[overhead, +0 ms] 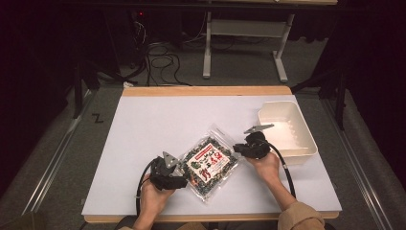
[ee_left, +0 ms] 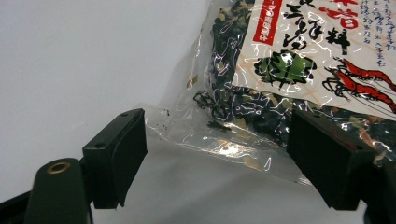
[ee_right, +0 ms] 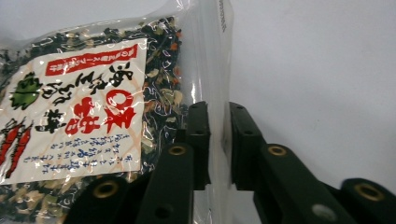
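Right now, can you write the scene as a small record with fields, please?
surface: white table
main item: clear food bag with a red and white label, lying flat
left claw: open, jaws on either side of one edge of the bag
right claw: shut on the bag's clear edge strip
container: white bin at the table's right edge, apart from the bag

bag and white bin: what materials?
Bag: looks like thin clear plastic film, glossy; glare streaks and crinkles show, and the dark dried contents are visible through it around a printed label. Bin: probably moulded plastic, white, smooth semi-matte walls with a rolled rim; could be something else.
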